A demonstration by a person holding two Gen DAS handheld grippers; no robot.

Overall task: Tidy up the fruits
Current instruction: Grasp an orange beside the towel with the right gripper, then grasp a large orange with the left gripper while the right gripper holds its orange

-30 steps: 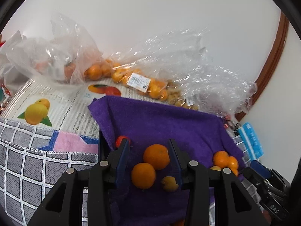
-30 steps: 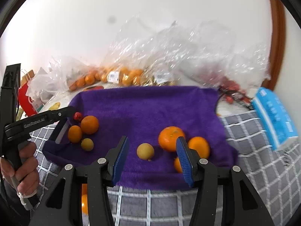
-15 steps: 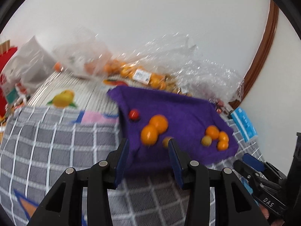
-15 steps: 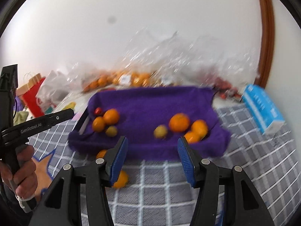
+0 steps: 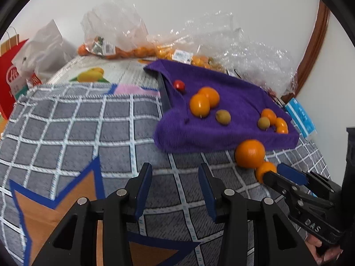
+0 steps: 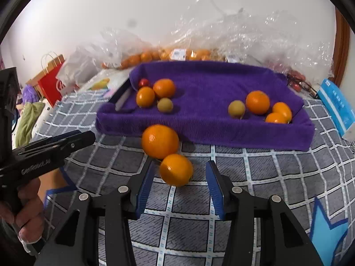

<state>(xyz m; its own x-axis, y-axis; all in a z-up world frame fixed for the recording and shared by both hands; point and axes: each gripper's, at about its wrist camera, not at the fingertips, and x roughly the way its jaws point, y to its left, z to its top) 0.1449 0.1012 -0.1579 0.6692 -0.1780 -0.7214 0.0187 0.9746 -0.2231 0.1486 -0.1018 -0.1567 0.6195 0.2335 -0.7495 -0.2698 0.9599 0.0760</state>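
A purple towel-lined tray (image 6: 221,133) (image 5: 213,139) holds two groups of fruit: two oranges (image 6: 164,87), a small red fruit (image 6: 143,82) and a yellow-green fruit (image 6: 165,104) at left; oranges (image 6: 257,102) and a yellow-green fruit (image 6: 236,108) at right. Two loose oranges lie on the checked cloth before the tray: a large one (image 6: 159,141) (image 5: 250,153) and a smaller one (image 6: 176,169) (image 5: 265,171). My right gripper (image 6: 178,185) is open, its fingers either side of the smaller orange. My left gripper (image 5: 175,188) is open and empty over the cloth.
Clear plastic bags of oranges (image 6: 177,54) lie behind the tray against the wall. A blue tissue pack (image 6: 337,106) sits at the right. A red paper bag (image 5: 11,71) and a white bag stand at the far left. The grey checked cloth (image 5: 77,133) covers the surface.
Both grippers have pulled back from the tray and come down toward the cloth. The right gripper now straddles the smaller loose orange; the left now hangs over bare cloth.
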